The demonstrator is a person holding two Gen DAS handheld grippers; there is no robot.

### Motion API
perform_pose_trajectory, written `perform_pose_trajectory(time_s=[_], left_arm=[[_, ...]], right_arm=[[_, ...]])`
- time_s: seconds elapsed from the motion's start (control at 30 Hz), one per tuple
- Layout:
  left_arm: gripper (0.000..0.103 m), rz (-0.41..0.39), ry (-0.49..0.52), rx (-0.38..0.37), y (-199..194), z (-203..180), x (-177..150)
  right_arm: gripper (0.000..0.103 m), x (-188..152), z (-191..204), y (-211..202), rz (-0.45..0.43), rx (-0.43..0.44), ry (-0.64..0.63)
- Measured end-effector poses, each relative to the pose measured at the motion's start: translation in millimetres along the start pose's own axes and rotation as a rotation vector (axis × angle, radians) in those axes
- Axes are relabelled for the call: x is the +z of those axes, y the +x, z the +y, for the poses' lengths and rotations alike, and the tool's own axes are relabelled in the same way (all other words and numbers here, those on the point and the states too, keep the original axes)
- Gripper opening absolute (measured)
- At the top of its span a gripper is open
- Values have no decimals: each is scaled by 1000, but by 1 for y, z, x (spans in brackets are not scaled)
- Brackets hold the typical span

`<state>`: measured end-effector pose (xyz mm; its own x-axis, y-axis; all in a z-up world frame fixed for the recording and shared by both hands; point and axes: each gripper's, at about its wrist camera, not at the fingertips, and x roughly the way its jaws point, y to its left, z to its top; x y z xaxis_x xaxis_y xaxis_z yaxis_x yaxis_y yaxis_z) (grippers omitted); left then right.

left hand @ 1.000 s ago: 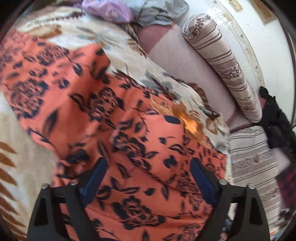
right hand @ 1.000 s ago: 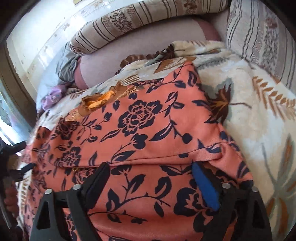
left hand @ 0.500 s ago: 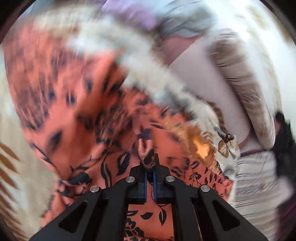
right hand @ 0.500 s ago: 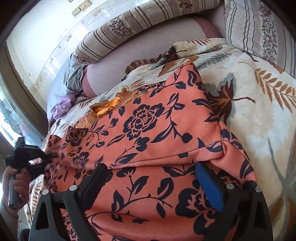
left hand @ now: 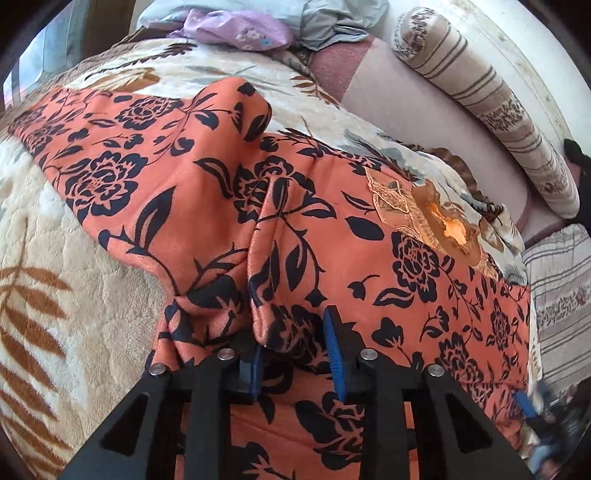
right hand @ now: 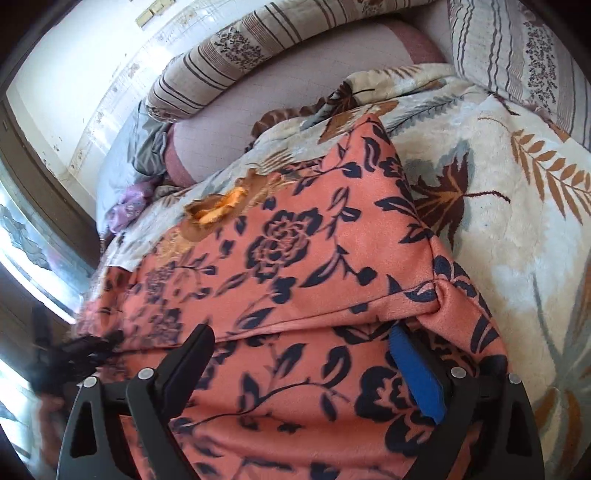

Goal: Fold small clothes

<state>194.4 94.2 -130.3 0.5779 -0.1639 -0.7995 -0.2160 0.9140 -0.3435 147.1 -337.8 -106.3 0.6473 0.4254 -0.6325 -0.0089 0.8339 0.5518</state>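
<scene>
Two grippers were working over one garment, an orange top with a dark navy flower print (left hand: 207,206), spread flat-ish across a cream blanket with brown leaf patterns (left hand: 74,280). From the left wrist cam, the left gripper (left hand: 295,354) had its blue-padded jaws parted a moderate way, and a raised ridge of the orange fabric ran right down to the left pad (left hand: 255,363), touching it. Nothing was clamped though, as the cloth wasn't squeezed between both pads.

Over on the right wrist cam, the right gripper (right hand: 299,365) was spread wide, hovering low over the same top (right hand: 295,251) close to a folded edge, with the blue pad (right hand: 417,376) on one side and nothing held. The left gripper showed up as a blurry dark shape at the far end of the garment (right hand: 70,354).

Behind it all were a striped bolster pillow (left hand: 491,99), a pinkish mattress (left hand: 399,99), and a lilac and grey pile of clothes (left hand: 258,26) beside the blanket's far edge.
</scene>
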Motion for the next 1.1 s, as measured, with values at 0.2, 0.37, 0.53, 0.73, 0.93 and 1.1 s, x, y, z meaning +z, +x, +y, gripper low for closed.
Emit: perform_pose_trajectory(time_s=[0.2, 0.37, 0.53, 0.73, 0.93, 1.1], left_arm=[[45, -26, 73, 71, 0, -22, -3], [47, -46, 126, 113, -6, -23, -11], [50, -53, 141, 130, -6, -25, -12], [55, -56, 148, 138, -6, -27, -13], [63, -51, 132, 94, -9, -25, -11], [66, -29, 76, 36, -15, -19, -9]], right_arm=[[97, 78, -4, 13, 19, 160, 93], [97, 126, -60, 86, 110, 219, 302], [97, 160, -112, 104, -31, 208, 421], [95, 170, -107, 107, 5, 128, 322], [98, 145, -28, 58, -34, -119, 53], [97, 52, 50, 35, 47, -309, -358]])
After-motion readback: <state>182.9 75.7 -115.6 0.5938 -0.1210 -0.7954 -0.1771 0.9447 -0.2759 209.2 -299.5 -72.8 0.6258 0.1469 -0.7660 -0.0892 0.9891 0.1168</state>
